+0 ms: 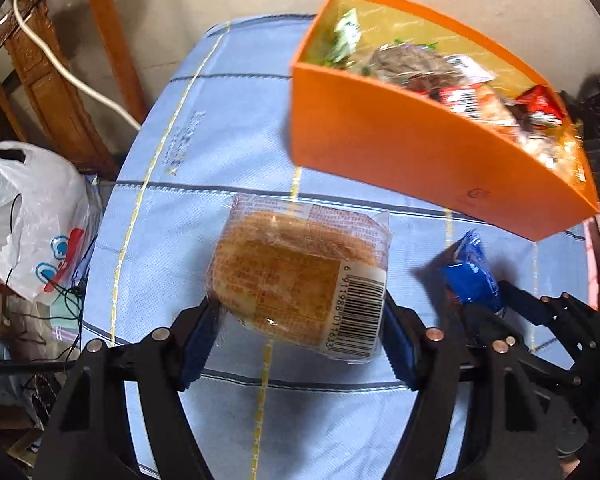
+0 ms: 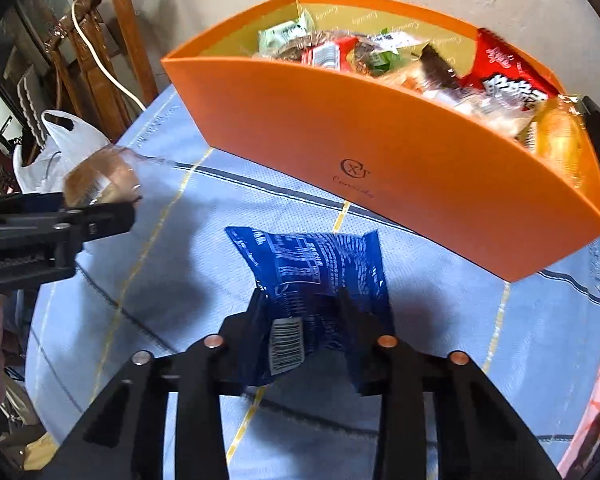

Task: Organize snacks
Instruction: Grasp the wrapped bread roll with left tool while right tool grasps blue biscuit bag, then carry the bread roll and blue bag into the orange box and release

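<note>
While fingers (image 2: 256,320) pinch blue packet (image 2: 312,272), bread (image 1: 300,276) seems gripped.

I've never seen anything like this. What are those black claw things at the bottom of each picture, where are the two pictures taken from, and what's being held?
No robot here: a person carries a two-finger clamp in each hand, each with a wide-angle camera looking along its fingers. One picture comes from the left clamp, the other from the right.

The left gripper is closed on a wrapped bread bun in clear plastic. The right gripper pinches a blue snack packet. Each clamp also shows at the edge of the other's picture.

Below them is a table under a light blue cloth. On it stands an orange box already holding many wrapped snacks, probably where these two go next. A white plastic bag sits beside the table.
</note>
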`<state>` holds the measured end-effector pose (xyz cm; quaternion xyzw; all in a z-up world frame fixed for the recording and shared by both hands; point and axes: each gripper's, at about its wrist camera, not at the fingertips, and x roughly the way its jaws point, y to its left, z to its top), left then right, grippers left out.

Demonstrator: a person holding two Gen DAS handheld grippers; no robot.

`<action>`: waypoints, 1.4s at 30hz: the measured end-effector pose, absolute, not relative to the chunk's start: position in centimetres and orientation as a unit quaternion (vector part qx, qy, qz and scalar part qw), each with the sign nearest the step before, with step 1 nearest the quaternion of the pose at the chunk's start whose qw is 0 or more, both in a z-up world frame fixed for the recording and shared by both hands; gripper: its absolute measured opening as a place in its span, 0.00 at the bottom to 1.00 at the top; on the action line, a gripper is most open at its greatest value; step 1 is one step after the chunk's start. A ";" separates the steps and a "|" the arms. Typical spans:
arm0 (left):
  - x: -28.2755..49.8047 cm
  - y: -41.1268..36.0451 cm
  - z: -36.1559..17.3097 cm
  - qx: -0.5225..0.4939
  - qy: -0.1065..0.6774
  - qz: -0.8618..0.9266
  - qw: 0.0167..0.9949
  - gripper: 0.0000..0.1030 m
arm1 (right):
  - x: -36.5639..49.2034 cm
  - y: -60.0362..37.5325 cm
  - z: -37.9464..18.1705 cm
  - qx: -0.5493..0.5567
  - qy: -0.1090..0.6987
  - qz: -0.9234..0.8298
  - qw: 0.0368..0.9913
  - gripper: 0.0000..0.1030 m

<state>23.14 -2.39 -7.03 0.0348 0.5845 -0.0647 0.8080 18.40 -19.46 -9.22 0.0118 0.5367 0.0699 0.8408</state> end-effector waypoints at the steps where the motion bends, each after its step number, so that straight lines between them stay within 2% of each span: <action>1: 23.0 -2.7 -6.7 0.036 0.581 -0.067 0.810 0.68 | 18.0 -19.7 -9.1 0.016 0.535 0.068 0.842 0.33; 2: 22.8 -2.8 -6.4 0.038 0.578 -0.069 0.812 0.68 | 17.8 -20.0 -9.1 0.019 0.537 0.067 0.841 0.25; 4: 22.4 -3.3 -5.8 0.040 0.575 -0.076 0.814 0.68 | 17.4 -20.8 -9.4 0.032 0.543 0.070 0.836 0.26; 5: 22.3 -3.4 -5.7 0.041 0.574 -0.077 0.814 0.68 | 17.1 -20.9 -9.8 0.036 0.544 0.073 0.835 0.30; 7: 21.9 -3.5 -5.7 0.045 0.575 -0.080 0.813 0.68 | 17.6 -20.1 -10.5 0.025 0.547 0.061 0.834 0.44; 8: 21.8 -3.6 -5.7 0.046 0.576 -0.079 0.813 0.68 | 17.4 -20.0 -10.8 0.013 0.549 0.049 0.834 0.63; 9: 21.6 -3.7 -5.6 0.046 0.577 -0.078 0.812 0.68 | 17.6 -19.8 -11.1 -0.004 0.552 0.036 0.833 0.77; 12: 21.5 -3.4 -5.7 0.044 0.580 -0.077 0.810 0.68 | 18.1 -19.2 -11.5 -0.045 0.546 0.028 0.836 0.90; 14: 21.4 -3.2 -5.7 0.043 0.581 -0.075 0.809 0.68 | 18.5 -19.1 -12.1 -0.067 0.547 0.032 0.834 0.95; 18: 21.6 -2.7 -6.0 0.037 0.585 -0.070 0.808 0.68 | 19.7 -18.7 -13.9 -0.078 0.568 0.055 0.817 0.96; 20: 21.7 -2.6 -6.2 0.036 0.586 -0.067 0.806 0.68 | 20.0 -18.6 -14.5 -0.076 0.574 0.059 0.813 0.96; 21: 21.7 -2.7 -6.3 0.037 0.587 -0.067 0.806 0.68 | 20.1 -18.8 -14.6 -0.069 0.573 0.056 0.815 0.84; 23: 21.7 -2.7 -6.5 0.038 0.589 -0.067 0.804 0.68 | 20.1 -18.9 -14.6 -0.071 0.577 0.050 0.812 0.76; 27: 21.7 -3.1 -6.7 0.038 0.593 -0.068 0.802 0.68 | 19.4 -20.5 -12.7 -0.033 0.560 0.051 0.826 0.51; 29: 21.6 -3.2 -6.6 0.040 0.592 -0.070 0.802 0.68 | 18.6 -22.2 -11.3 0.016 0.551 0.054 0.832 0.49; 31: 21.6 -3.5 -6.5 0.044 0.591 -0.075 0.802 0.68 | 17.7 -23.2 -10.4 0.041 0.544 0.057 0.836 0.42; 36: 21.3 -4.3 -5.9 0.050 0.586 -0.086 0.804 0.68 | 15.6 -25.4 -8.2 0.082 0.524 0.060 0.846 0.38; 42: 21.0 -5.1 -5.8 0.057 0.585 -0.097 0.803 0.68 | 14.7 -26.0 -7.7 0.094 0.526 0.051 0.843 0.37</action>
